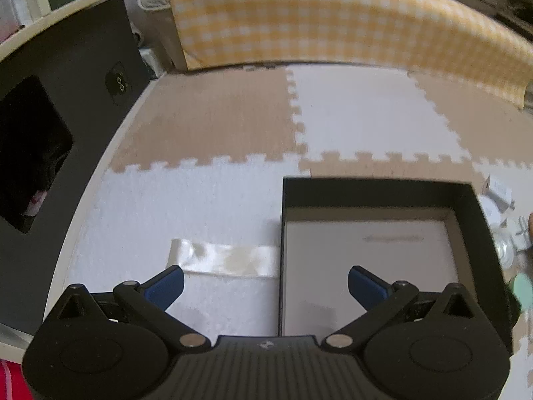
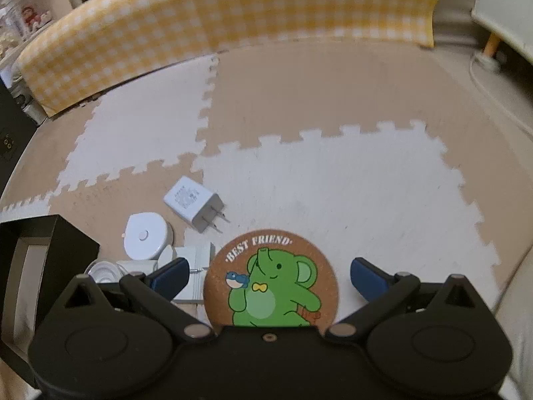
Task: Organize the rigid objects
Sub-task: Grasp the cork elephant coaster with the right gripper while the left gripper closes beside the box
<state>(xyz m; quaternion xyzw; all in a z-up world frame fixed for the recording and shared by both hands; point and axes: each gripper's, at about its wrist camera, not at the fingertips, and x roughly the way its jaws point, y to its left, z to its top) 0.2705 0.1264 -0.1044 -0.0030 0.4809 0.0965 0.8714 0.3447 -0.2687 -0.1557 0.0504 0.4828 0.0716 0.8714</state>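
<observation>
A black open box (image 1: 373, 193) with a pale bare floor sits on the foam mat. My left gripper (image 1: 266, 286) hangs over its left wall, jaws wide open and nothing between them. In the right wrist view a round cork coaster (image 2: 269, 283) printed with a green elephant lies flat on the mat. My right gripper (image 2: 268, 278) stands open above the coaster, with a gap to each blue fingertip. Left of the coaster lie a white plug charger (image 2: 195, 203), a white round device (image 2: 145, 236), small white blocks (image 2: 193, 266) and a clear round piece (image 2: 103, 270). The box corner (image 2: 66, 236) shows beside them.
A strip of clear tape (image 1: 226, 260) is stuck on the mat left of the box. A tall black cabinet (image 1: 66, 100) stands at the left. A sofa under a yellow checked cloth (image 1: 333, 16) bounds the far side. Bare tan and white puzzle mat (image 2: 333, 106) lies ahead.
</observation>
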